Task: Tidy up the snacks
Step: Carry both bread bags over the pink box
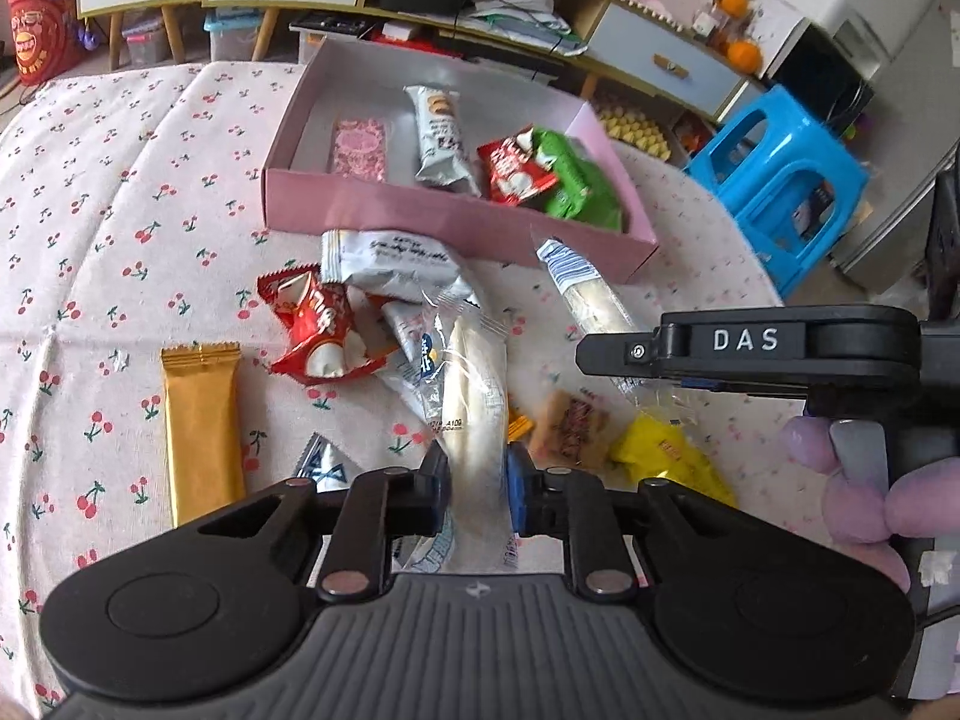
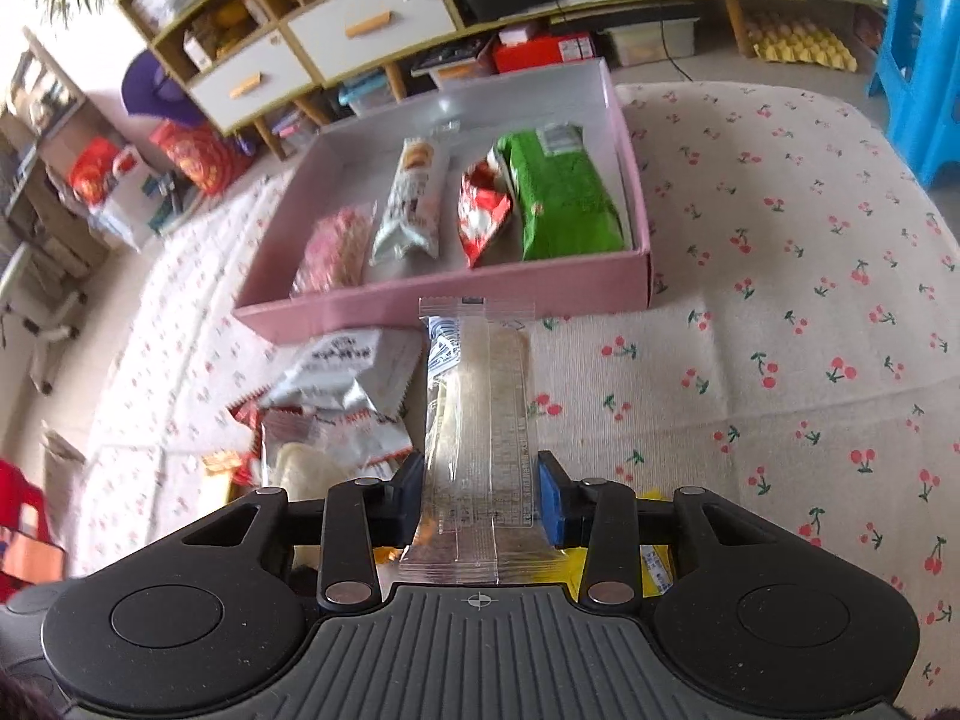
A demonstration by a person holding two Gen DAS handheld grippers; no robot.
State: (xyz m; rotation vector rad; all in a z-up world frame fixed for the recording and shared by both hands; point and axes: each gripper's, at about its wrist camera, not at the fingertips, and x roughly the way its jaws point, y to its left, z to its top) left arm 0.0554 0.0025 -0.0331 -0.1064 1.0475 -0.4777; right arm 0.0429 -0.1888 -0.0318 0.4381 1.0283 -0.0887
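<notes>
A pink box [image 1: 420, 213] on the cherry tablecloth holds a pink packet [image 1: 359, 150], a white packet [image 1: 441, 138], a red packet [image 1: 516, 171] and a green packet [image 1: 576, 180]. My left gripper [image 1: 478, 480] is shut on a clear-wrapped pale bar [image 1: 471, 396] low over the snack pile. My right gripper [image 2: 478, 495] is shut on another clear-wrapped bar [image 2: 480, 408], lifted and pointing at the box [image 2: 444, 300]. The right gripper [image 1: 600, 354] and its bar [image 1: 591, 294] also show in the left wrist view.
Loose snacks lie before the box: a gold bar [image 1: 201, 426], red packet [image 1: 318, 330], white packet [image 1: 390, 264], yellow packet [image 1: 666, 456], brown packet [image 1: 570, 426]. A blue stool [image 1: 780, 180] stands right of the table; shelves and drawers behind.
</notes>
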